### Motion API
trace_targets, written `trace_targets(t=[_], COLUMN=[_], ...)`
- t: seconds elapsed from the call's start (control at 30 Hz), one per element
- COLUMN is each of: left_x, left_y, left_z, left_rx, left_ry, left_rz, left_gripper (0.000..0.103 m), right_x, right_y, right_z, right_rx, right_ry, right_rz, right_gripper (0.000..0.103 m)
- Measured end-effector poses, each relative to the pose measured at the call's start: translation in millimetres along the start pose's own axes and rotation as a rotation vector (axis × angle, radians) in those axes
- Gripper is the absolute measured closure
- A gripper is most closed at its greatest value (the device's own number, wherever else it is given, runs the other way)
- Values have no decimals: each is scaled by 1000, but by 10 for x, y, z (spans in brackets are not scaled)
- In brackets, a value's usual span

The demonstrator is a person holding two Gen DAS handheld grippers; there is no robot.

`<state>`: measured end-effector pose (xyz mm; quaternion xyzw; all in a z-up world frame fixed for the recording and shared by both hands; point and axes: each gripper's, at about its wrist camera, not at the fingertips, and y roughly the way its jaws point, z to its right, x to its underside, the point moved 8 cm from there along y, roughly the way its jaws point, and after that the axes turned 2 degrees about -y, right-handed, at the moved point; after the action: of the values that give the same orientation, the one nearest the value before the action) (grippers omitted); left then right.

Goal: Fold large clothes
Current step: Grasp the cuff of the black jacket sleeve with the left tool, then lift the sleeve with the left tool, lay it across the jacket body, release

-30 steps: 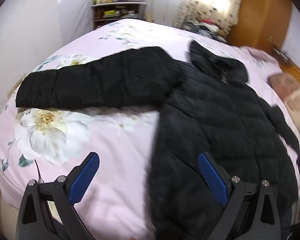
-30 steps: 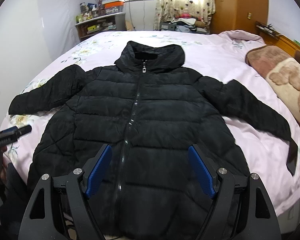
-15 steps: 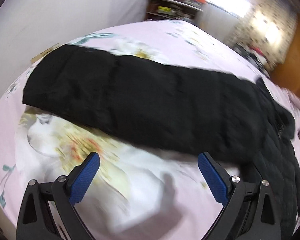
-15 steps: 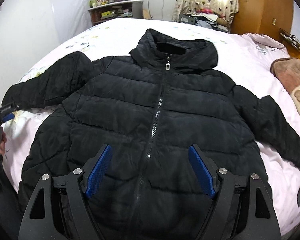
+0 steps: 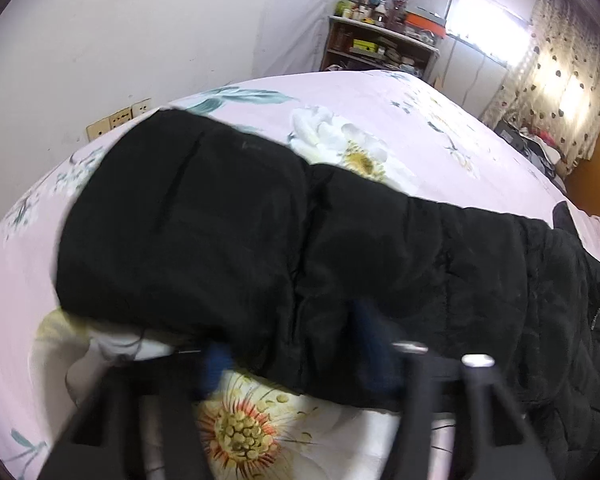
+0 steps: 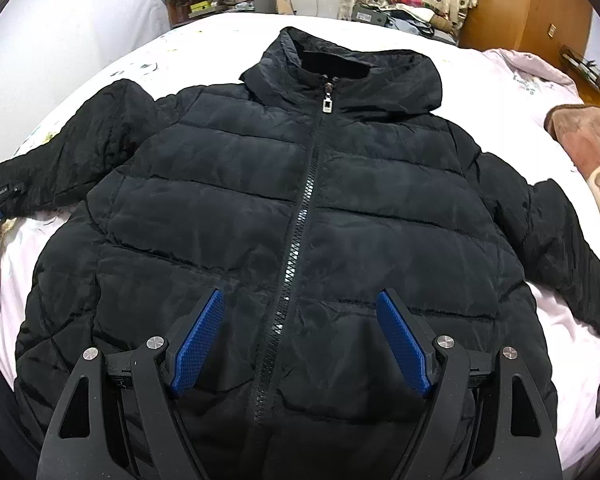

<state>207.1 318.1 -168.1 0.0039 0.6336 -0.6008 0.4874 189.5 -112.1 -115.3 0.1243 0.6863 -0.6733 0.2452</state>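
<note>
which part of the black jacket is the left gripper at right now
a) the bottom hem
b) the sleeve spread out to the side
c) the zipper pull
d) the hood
b: the left wrist view shows the left gripper at the near edge of the sleeve lying on the floral bedsheet; the right wrist view also shows it there.

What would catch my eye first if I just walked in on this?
A big black puffer jacket lies spread flat, zipped up, on a pink flowered bed, filling the right wrist view. The right gripper hovers open over its lower front, while the left gripper is at one outstretched sleeve.
</note>
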Motion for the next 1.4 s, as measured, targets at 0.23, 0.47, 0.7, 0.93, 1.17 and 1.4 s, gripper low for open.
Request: trace_targets(t=[0.23,0.47,0.7,0.93,1.17,1.4], left_x=[-264,-573,-542,81,1011,1615], left_y=[-560,-1570,-2176,-2249,-1756,-1346], left_z=[266,1177,2353,3560,4343,4601], left_rx=[96,315,565,762,808,818], left_ry=[39,187,325,464,581,594], left_rz=[38,141,130,6,-168,-354], left_gripper=[91,92,92,92,92,40], right_x=[97,198,286,407,634,754], right_y=[-111,-338,-596,-700,-601,-464], right_z=[127,326,648,1101,1523,1698], right_rx=[3,11,33,67,105,114], right_ry=[34,77,136,217,289,322], right_rz=[8,44,84,101,68,33], right_gripper=[24,24,24,24,24,24])
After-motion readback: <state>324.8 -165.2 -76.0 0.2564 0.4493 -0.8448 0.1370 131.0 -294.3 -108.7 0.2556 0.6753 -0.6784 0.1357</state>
